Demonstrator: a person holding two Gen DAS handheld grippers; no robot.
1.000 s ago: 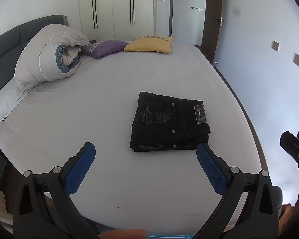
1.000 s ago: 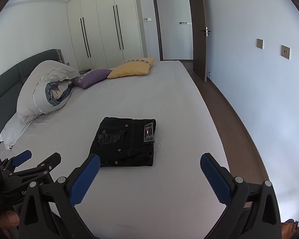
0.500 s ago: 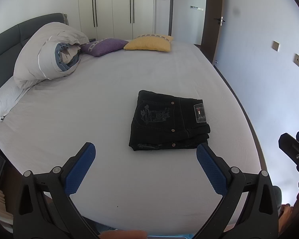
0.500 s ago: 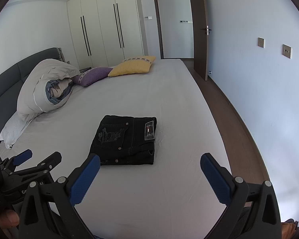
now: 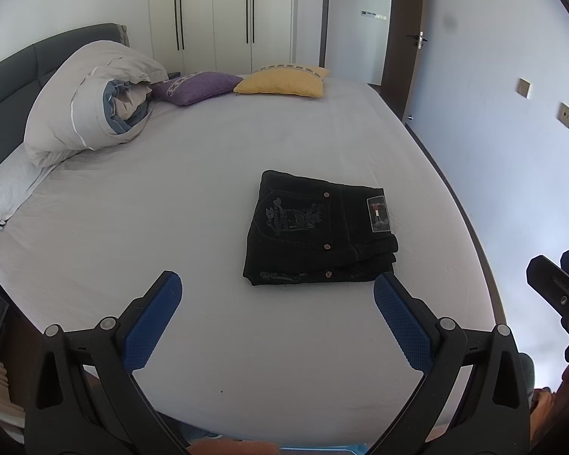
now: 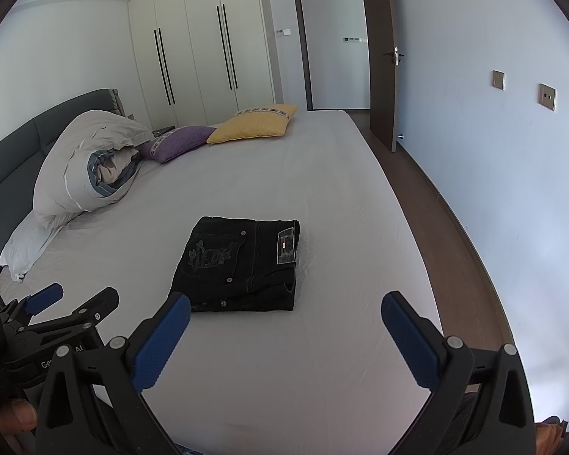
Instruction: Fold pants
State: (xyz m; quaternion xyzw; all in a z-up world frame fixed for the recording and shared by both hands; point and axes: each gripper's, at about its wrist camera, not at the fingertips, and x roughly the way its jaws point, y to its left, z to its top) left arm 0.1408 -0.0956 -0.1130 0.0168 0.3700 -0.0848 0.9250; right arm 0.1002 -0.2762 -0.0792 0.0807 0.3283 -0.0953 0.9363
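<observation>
Pants: one pair of black pants (image 5: 318,229) is lying folded into a compact rectangle on the bed (image 5: 170,197), right of its middle and toward the near edge; a back pocket with pale embroidery and a brand patch (image 5: 378,214) are facing up.
Left gripper: one left gripper (image 5: 277,313) is being held above the near edge of the bed, short of the pants; its two blue-padded fingers (image 5: 151,326) are spread wide and nothing is being held between them.
Right gripper: one right gripper (image 6: 284,331) is being held just beside the left one, with two fingers (image 6: 407,337) spread wide and nothing between them; the pants are not being touched.
Cushions: two are being seen at the far end of the bed, one purple cushion (image 5: 199,87) and one yellow cushion (image 5: 282,81), side by side.
Bedding: one rolled duvet (image 5: 91,98) is resting on one white pillow (image 5: 13,189) by the dark headboard (image 5: 7,72).
Wall: two switch plates (image 6: 521,87) are being seen.
</observation>
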